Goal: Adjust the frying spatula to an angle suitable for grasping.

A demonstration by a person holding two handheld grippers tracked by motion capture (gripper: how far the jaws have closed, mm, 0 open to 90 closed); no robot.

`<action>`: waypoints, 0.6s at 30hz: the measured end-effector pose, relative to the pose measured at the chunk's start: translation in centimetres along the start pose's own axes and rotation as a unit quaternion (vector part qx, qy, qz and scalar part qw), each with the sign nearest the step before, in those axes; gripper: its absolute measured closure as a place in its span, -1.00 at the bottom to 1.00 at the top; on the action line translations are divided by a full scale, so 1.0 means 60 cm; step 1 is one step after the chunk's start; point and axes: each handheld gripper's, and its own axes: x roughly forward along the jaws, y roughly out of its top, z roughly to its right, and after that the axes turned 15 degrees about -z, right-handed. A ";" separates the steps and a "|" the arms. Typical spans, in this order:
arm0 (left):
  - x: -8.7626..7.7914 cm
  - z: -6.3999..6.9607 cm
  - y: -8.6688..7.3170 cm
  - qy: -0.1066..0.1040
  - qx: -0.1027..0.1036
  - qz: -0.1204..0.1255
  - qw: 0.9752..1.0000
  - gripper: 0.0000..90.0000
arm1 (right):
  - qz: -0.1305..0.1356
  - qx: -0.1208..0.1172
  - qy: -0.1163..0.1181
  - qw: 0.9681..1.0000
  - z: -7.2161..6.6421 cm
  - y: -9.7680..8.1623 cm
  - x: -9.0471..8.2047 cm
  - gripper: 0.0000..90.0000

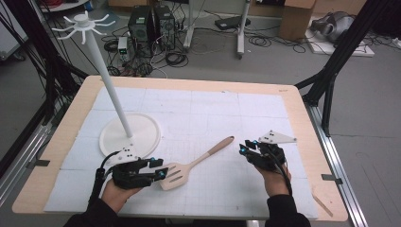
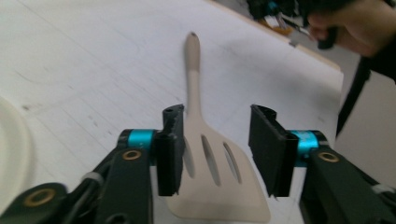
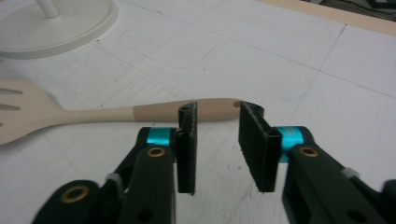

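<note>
White worktop [image 1: 198, 109] carries the spatula [image 1: 189, 166]; your left hand-held gripper [image 1: 160, 169] straddles its blade, right hand-held gripper [image 1: 247, 146] its handle tip (both spread, gripping nothing).

Left claw [image 1: 161, 169] jaws parted; right claw [image 1: 246, 147] jaws parted.

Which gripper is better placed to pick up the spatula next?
Left, probably. The left gripper has its open jaws straddling the spatula at the slotted blade. The right gripper, also open, sits short of the handle tip.
</note>
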 end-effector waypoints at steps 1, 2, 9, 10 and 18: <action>-0.006 -0.001 0.002 0.006 0.000 0.011 1.000 0.14 | 0.002 0.005 -0.001 1.000 -0.001 -0.006 -0.010 0.35; -0.013 -0.004 0.004 0.015 0.002 0.020 1.000 0.05 | 0.007 0.006 -0.004 1.000 -0.001 -0.011 -0.019 0.24; -0.044 -0.012 0.011 0.064 0.010 0.045 0.997 -0.52 | 0.034 0.048 -0.036 0.998 -0.004 -0.072 -0.089 -0.42; -0.047 -0.012 0.009 0.071 0.009 0.046 0.996 -0.53 | 0.041 0.051 -0.041 0.997 -0.003 -0.082 -0.096 -0.49; -0.067 -0.010 0.000 0.103 0.013 0.083 0.991 -0.52 | 0.078 0.035 -0.067 0.994 -0.003 -0.122 -0.128 -0.65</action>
